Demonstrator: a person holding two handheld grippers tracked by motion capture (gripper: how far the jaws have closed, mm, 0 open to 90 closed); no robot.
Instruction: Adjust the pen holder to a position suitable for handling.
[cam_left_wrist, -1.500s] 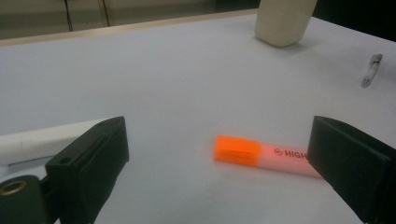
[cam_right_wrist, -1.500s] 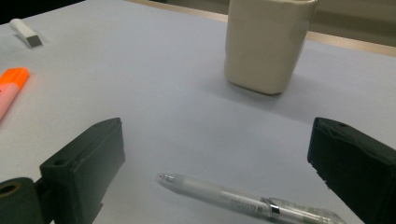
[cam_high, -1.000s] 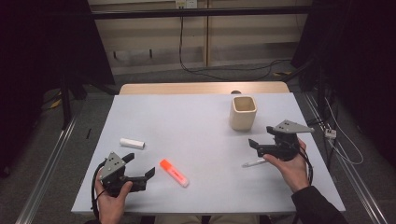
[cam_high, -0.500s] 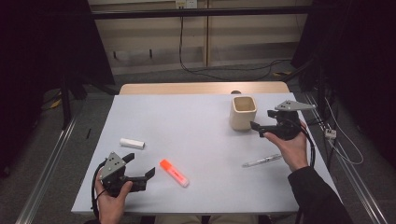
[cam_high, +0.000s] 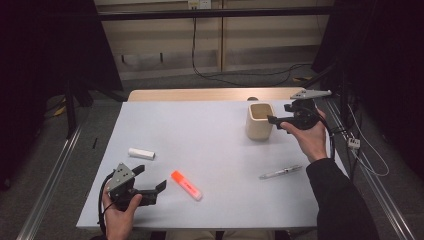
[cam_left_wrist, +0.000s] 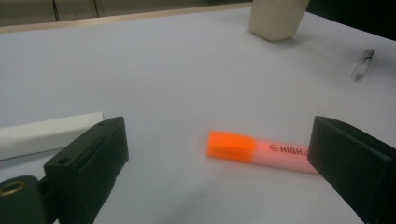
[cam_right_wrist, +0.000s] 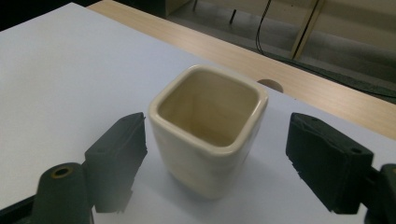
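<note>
A cream square cup (cam_high: 260, 121) (cam_right_wrist: 205, 140) stands empty and upright at the far right of the white table (cam_high: 200, 130). My right gripper (cam_high: 278, 114) (cam_right_wrist: 217, 126) hovers just to its right, pointing at it. Its jaws have just been closing a little. They stand open on either side of the cup, with a gap at each pad. Near the front left edge my left gripper (cam_high: 151, 177) (cam_left_wrist: 217, 135) stays open. An orange-capped pink highlighter (cam_high: 186, 185) (cam_left_wrist: 257, 148) lies flat just ahead of its jaws, untouched.
A white cylinder (cam_high: 141, 153) (cam_left_wrist: 46, 133) lies left of centre, beyond my left gripper. A clear pen (cam_high: 280, 172) (cam_left_wrist: 363, 65) lies at the front right, below my right forearm. A wooden strip (cam_right_wrist: 327, 93) runs along the table's far edge.
My right gripper has moved away from the pen toward the far side and now hangs beside the cup. The left gripper and all the objects have kept their places.
</note>
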